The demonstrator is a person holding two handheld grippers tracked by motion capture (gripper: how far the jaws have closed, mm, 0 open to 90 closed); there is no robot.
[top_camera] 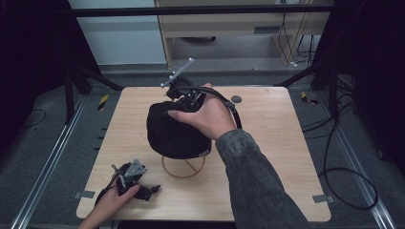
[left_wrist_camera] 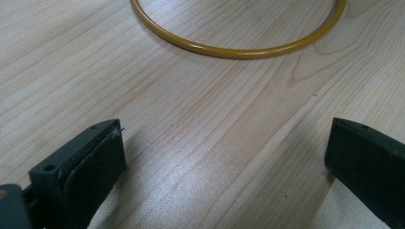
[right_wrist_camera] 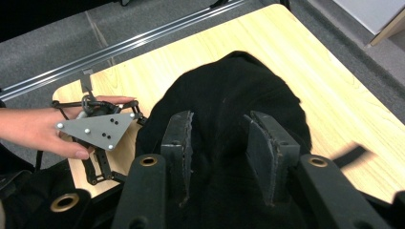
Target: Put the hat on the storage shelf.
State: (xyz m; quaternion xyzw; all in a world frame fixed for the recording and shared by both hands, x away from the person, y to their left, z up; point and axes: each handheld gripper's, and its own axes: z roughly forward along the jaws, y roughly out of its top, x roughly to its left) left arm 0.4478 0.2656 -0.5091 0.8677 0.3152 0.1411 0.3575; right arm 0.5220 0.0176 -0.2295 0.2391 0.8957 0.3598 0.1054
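Right now the right gripper (top_camera: 177, 106) sits on top of the black cap (top_camera: 174, 131), which is draped over a stand near the middle of the high view. In the right gripper view its jaws stand partly open, a gap between them, with dark cloth (right_wrist_camera: 229, 100) under and between them; the pads do not look pressed on the fabric, so it seems to hold nothing. The stand's yellow ring (top_camera: 183, 167) shows just below the cap, flat on the bench (top_camera: 277, 143).

The left gripper (top_camera: 148, 191) rests low at the lower left of the high view, well apart from the cap. Its jaws are wide open with bare wood between them, and the ring (left_wrist_camera: 239, 50) curves across the top of the left gripper view.

By the look of it, the step in hand is letting go of the cap once it is seated on the stand. Next, the right gripper likely needs to open fully and lift clear without snagging the cloth or tipping the stand.
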